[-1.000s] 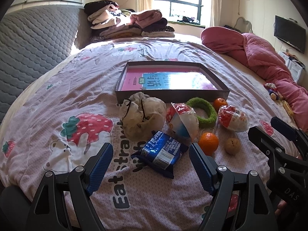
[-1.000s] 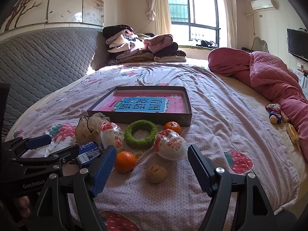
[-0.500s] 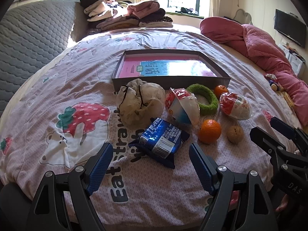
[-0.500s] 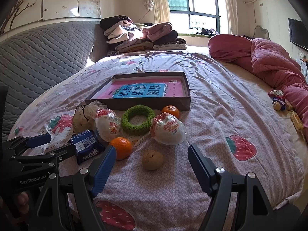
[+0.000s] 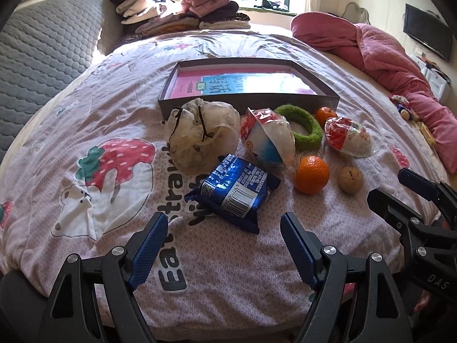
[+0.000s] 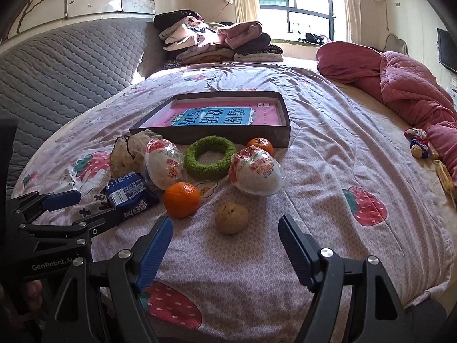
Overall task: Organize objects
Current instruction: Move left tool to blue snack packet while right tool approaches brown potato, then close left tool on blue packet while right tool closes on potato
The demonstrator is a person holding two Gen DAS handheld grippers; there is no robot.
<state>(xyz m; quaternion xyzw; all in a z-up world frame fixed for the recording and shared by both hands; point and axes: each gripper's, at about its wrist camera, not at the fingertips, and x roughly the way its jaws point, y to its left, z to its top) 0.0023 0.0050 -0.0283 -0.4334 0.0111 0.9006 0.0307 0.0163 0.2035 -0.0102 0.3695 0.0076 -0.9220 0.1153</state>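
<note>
On the bedspread [image 5: 85,108], a strip of bare patterned fabric is seen between the near edge of the bed and the cluster of objects, and wide free cloth is seen to the right of the cluster in the right wrist view. Behind the cluster, the way is closed by the front wall of a shallow dark box [image 5: 248,103], in which a pink and blue book is laid flat.

Both tools are held spread and nothing is gripped. The left gripper [image 5: 224,243] is held low over the fabric, with a blue snack packet [image 5: 232,190] lying just ahead of its fingers, slightly crumpled, its barcode facing up. The right gripper [image 6: 225,245] is held likewise, with a small brown walnut-like ball [image 6: 232,218] just ahead between its fingers and an orange [image 6: 181,199] near its left finger.

Further back, a translucent drawstring pouch [image 5: 202,134], two wrapped white-and-red packages [image 6: 164,167] [image 6: 257,174], a green fuzzy ring [image 6: 210,157] and a second orange [image 6: 260,145] are seen, the last just beside the box wall.
</note>
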